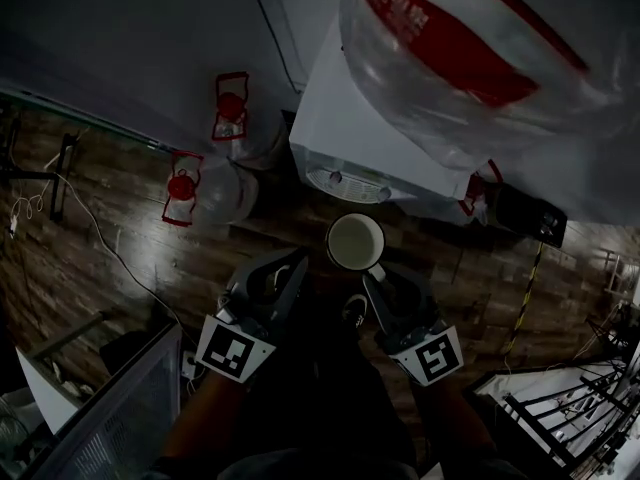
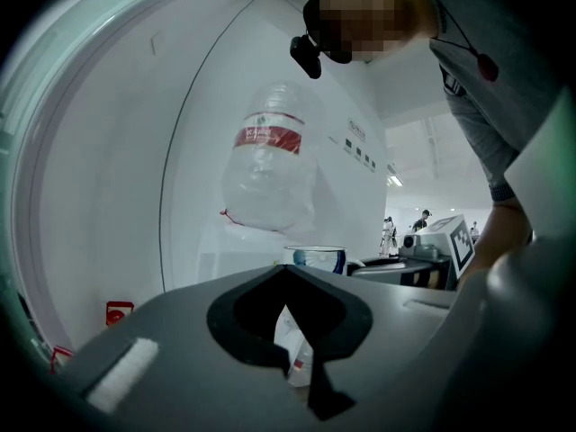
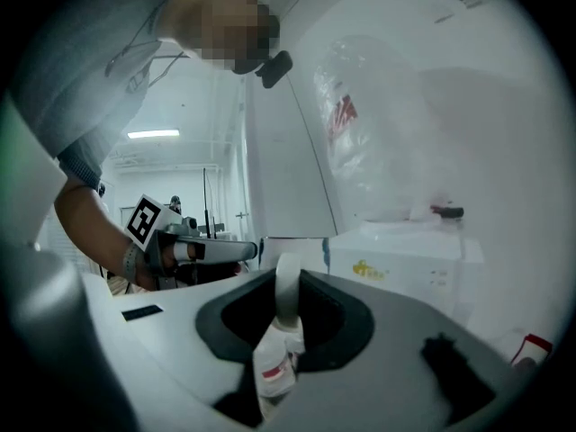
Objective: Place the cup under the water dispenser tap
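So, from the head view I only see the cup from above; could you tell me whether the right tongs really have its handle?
Observer: Yes; in the right gripper view the cup's white handle stands upright between the right gripper's tongs, which are closed on it.
Operator: Thanks. And the other hand?
Observer: Its own view shows the left gripper's tongs meeting at the tips, with nothing gripped.
Operator: Any marking on the cup's side?
Observer: Blue print, seen in the left gripper view.
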The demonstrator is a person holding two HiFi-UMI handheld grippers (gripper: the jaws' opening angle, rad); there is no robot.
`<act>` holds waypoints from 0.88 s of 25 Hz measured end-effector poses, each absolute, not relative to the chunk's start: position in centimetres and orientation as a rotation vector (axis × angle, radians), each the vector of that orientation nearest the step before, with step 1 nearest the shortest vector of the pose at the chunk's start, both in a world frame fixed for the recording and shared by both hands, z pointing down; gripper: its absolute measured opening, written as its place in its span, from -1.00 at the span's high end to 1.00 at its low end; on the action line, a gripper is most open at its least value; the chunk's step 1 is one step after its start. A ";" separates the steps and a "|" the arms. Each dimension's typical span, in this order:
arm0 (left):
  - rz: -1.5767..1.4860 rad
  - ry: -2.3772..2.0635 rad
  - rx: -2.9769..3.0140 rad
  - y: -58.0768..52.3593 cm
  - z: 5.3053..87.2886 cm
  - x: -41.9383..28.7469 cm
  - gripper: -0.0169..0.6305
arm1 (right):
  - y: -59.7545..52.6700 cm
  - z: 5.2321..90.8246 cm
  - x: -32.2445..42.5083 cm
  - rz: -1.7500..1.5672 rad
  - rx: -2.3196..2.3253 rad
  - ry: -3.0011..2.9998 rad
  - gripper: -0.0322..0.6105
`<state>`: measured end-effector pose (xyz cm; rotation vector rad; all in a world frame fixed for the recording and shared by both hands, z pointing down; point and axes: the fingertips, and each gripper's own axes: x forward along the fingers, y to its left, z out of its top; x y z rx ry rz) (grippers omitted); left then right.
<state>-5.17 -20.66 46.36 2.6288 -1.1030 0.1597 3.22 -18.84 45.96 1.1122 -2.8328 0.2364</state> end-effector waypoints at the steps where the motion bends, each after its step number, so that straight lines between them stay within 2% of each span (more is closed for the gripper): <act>1: 0.164 -1.098 2.628 -20.8 47.4 -5.3 0.92 | -19.0 47.0 3.0 0.238 1.110 -2.824 0.70; 22: 0.125 -1.132 2.517 -25.0 67.0 -6.7 0.92 | -22.3 65.8 1.3 0.232 1.113 -2.761 0.70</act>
